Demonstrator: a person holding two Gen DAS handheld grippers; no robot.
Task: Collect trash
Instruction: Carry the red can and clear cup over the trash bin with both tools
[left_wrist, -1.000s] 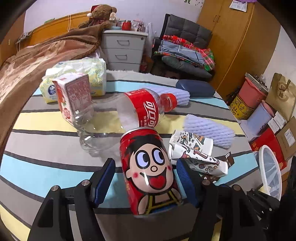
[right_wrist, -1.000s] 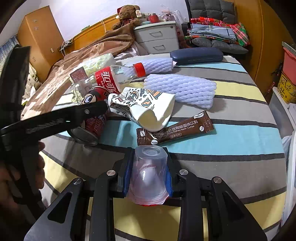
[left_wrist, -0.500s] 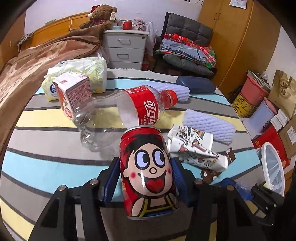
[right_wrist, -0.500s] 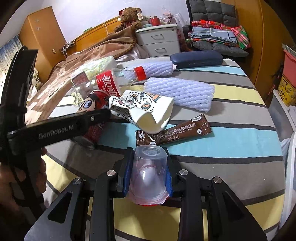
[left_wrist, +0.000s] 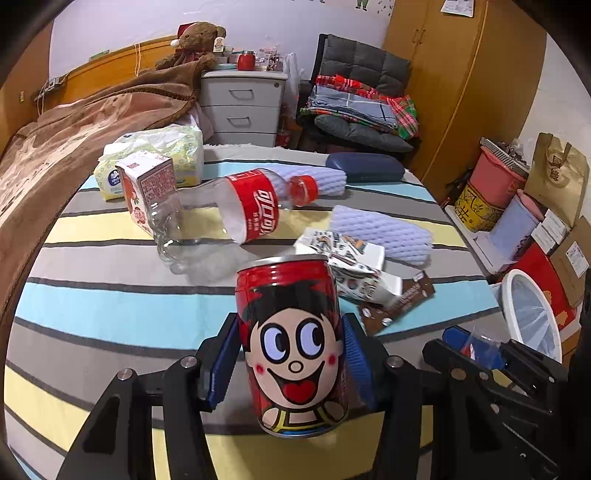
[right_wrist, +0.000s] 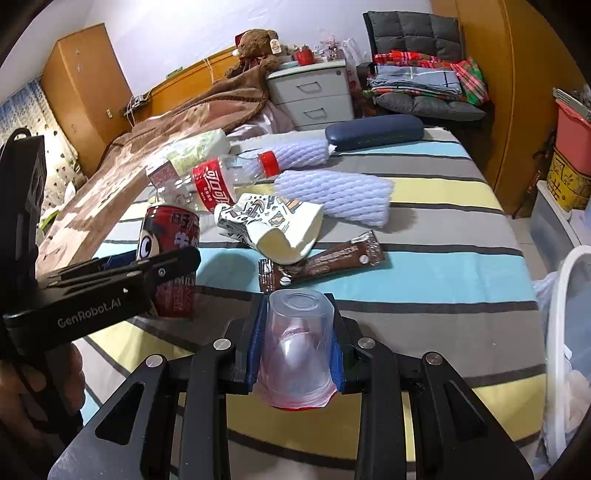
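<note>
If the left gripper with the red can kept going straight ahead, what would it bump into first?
Probably the crumpled paper cup just beyond the red can, though the empty cola bottle lies close too; depth is hard to judge.

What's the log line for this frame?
left gripper: shut on red can | right gripper: shut on plastic cup | bin: right | bottle: pending

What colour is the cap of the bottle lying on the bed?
Red. The cap shows best in the left wrist view.
</note>
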